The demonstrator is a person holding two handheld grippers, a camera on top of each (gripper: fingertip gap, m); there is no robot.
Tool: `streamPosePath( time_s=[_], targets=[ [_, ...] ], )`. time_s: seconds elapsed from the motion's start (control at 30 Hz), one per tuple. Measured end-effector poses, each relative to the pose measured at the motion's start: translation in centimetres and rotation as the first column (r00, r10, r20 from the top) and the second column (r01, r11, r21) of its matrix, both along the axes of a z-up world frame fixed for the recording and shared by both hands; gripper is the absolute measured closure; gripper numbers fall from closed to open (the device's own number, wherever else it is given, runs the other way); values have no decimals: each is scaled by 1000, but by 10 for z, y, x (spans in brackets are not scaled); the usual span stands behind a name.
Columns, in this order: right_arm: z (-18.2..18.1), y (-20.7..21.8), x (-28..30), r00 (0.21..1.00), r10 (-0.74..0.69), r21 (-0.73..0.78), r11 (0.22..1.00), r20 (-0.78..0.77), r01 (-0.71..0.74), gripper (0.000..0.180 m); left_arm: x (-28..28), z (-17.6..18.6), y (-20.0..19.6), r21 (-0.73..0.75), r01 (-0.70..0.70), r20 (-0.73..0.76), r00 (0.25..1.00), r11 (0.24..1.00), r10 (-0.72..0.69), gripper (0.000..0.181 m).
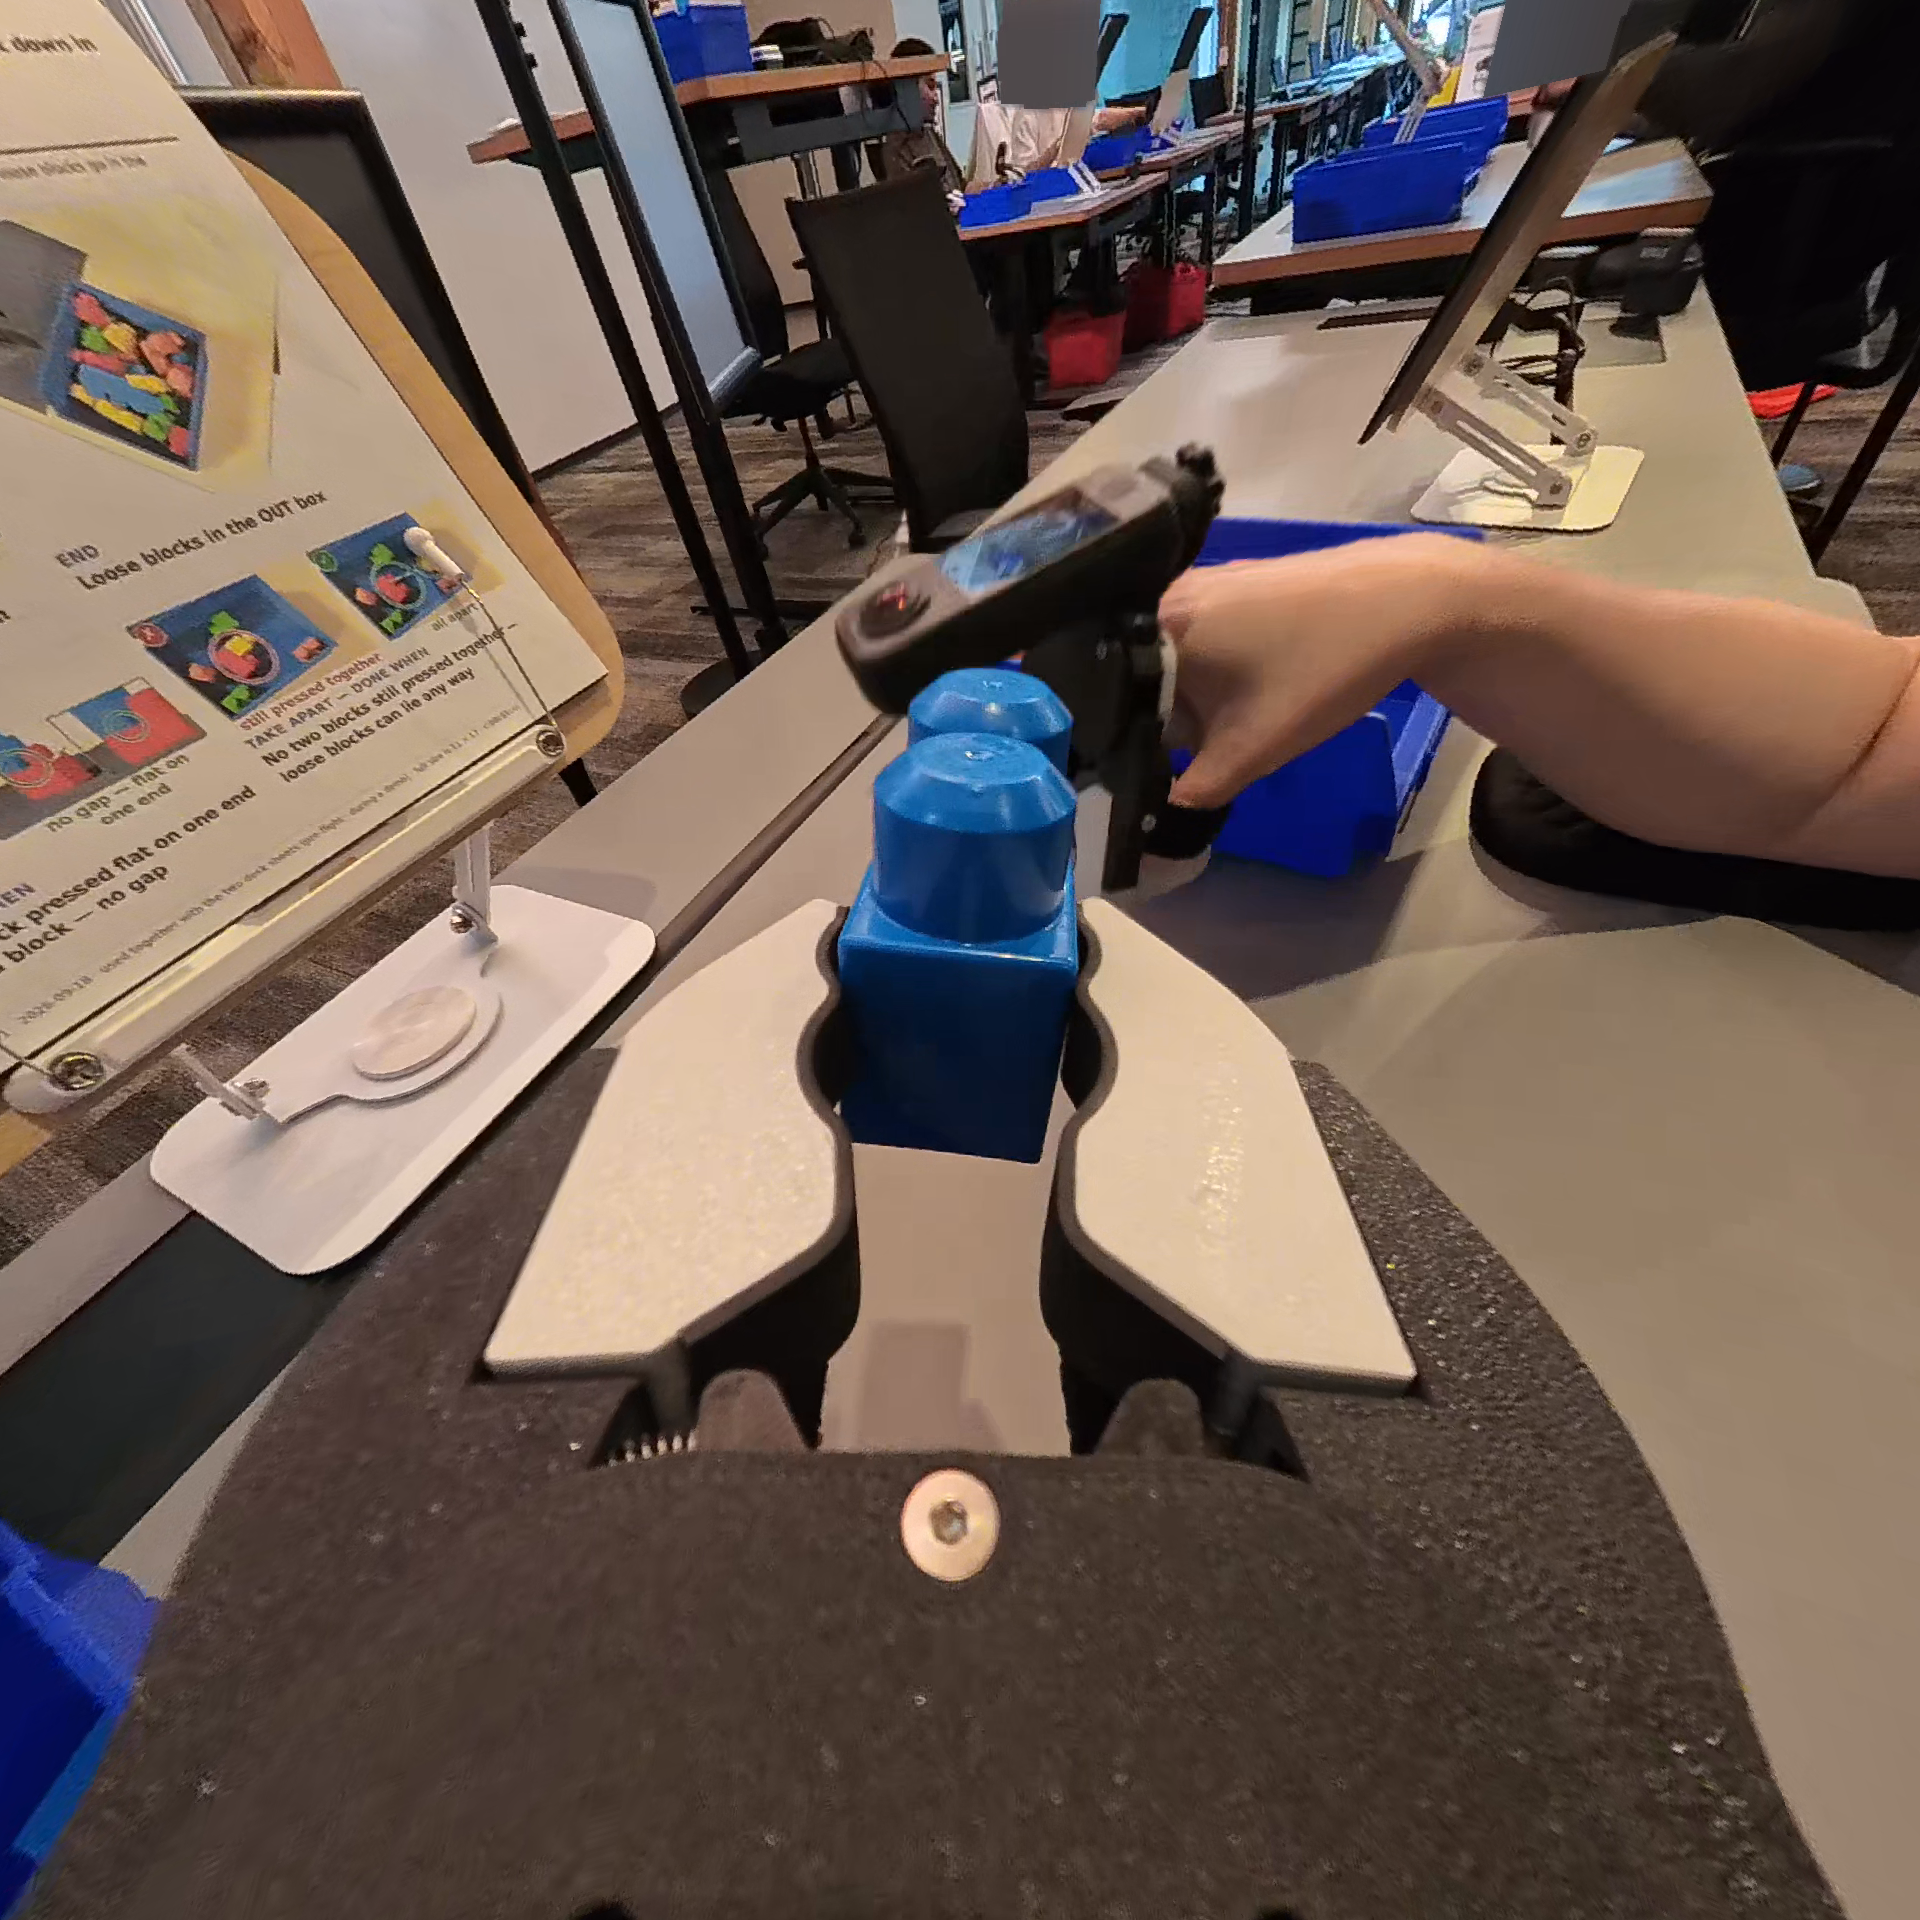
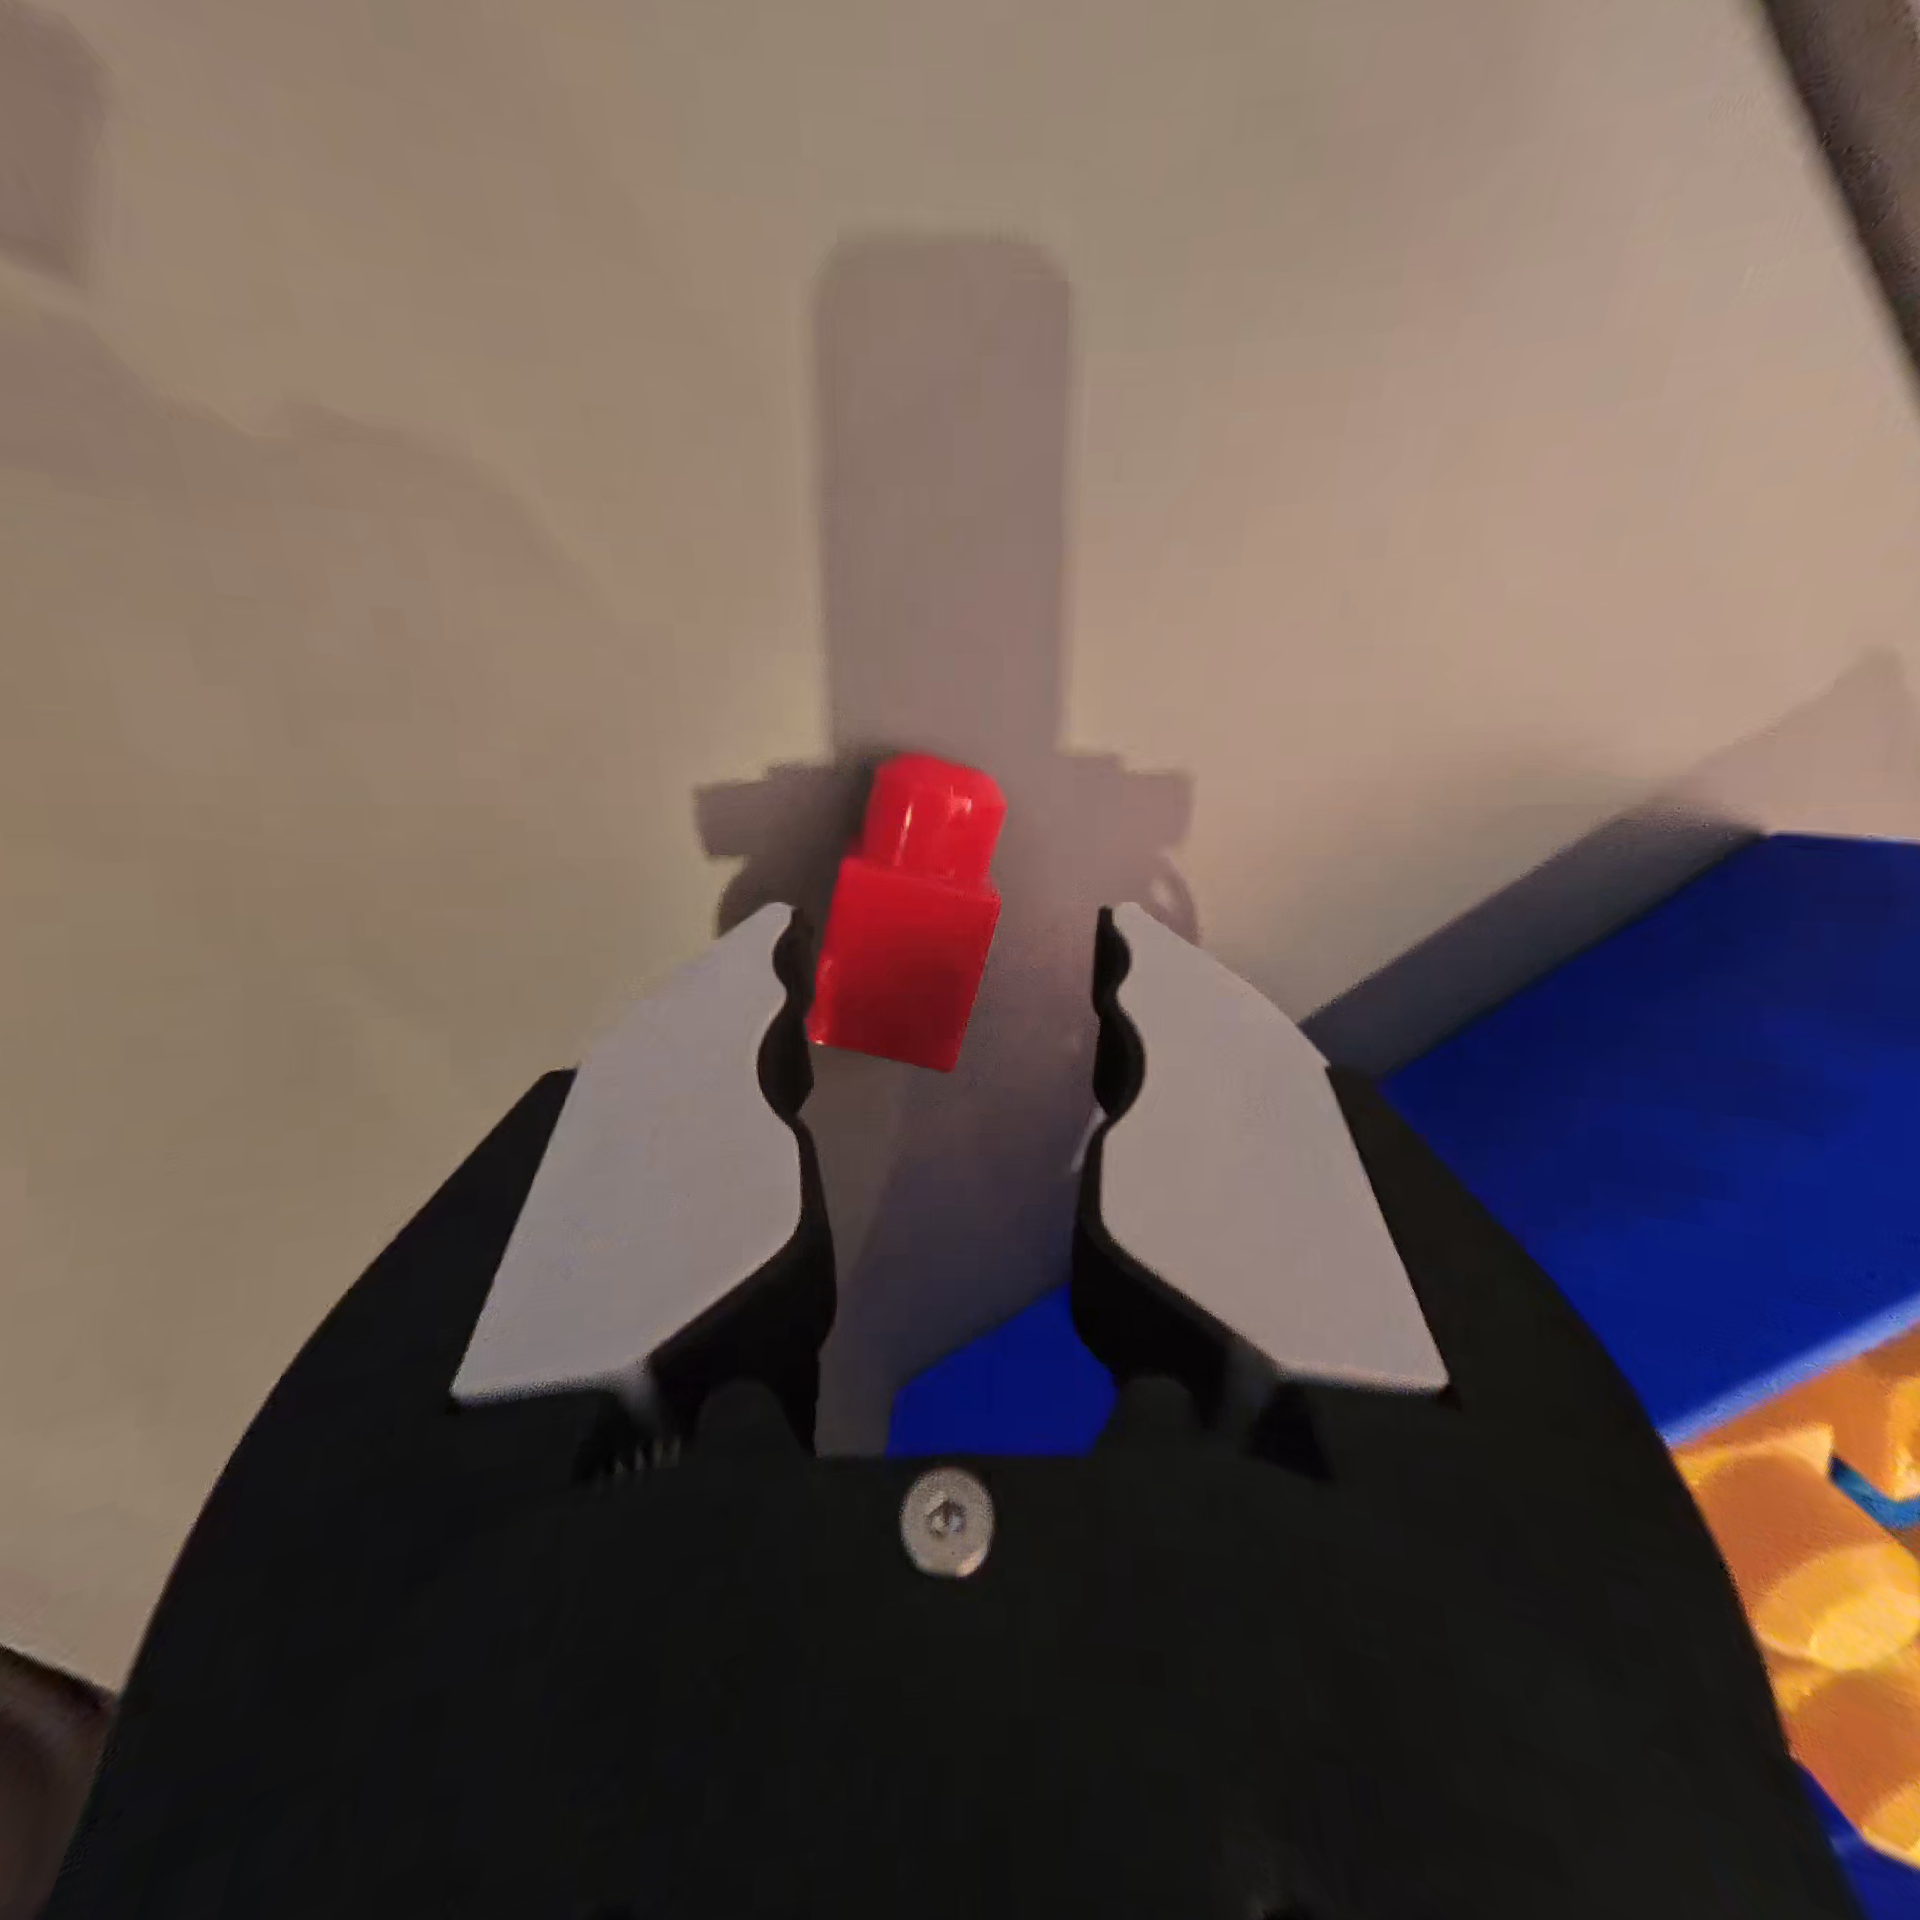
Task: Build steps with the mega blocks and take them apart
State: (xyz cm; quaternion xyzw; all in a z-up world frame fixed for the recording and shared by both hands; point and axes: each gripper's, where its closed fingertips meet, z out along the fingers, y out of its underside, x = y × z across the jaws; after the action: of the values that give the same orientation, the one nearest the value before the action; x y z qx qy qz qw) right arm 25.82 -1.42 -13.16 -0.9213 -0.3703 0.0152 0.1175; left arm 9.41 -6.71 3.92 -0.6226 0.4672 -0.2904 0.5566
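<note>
My left gripper [image 1: 961,935] is shut on a blue two-stud block [image 1: 956,1049] and holds it studs up over the grey table [image 1: 1558,1195]. In the left wrist view the right gripper [image 1: 1132,821] shows farther off in a person's hand [image 1: 1278,665], pointing down at the table; its fingertips are hidden behind the blue block. In the right wrist view my right gripper [image 2: 945,914] is open and looks down at a red one-stud block [image 2: 904,956]. The red block lies between the fingertips, close to the left finger [image 2: 665,1122], with a gap to the right finger.
A blue bin [image 1: 1330,790] stands behind the right gripper; it also shows in the right wrist view [image 2: 1662,1039], holding orange blocks [image 2: 1818,1558]. An instruction board on a white stand [image 1: 395,1070] is at the left. Another stand [image 1: 1527,478] is far right. A second blue bin's corner [image 1: 52,1714] is bottom left.
</note>
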Motion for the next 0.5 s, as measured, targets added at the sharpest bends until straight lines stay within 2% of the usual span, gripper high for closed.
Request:
streamPosePath(
  time_s=[0.1, 0.2, 0.3, 0.5],
  targets=[
    [-17, -8, 1, 998, -5, -64, 998, 55, 9, 127, 2, -2, -1, -19, 10, 1, 1000, 1000, -10, 142],
    [-23, -5, 4, 995, -7, -54, 998, 103, 13, 129, 4, -6, -1, -26, 12, -12, 1000, 1000, -12, 142],
    [-23, -4, 1, 996, 4, -52, 999, 85, 1, 141, 5, -7, -2, -30, 16, -16, 1000, 999, -17, 142],
    [-16, -5, -2, 999, 36, -65, 997, 38, -34, 142, 6, -7, -2, -40, 22, -5, 1000, 999, -22, 142]
  ],
)
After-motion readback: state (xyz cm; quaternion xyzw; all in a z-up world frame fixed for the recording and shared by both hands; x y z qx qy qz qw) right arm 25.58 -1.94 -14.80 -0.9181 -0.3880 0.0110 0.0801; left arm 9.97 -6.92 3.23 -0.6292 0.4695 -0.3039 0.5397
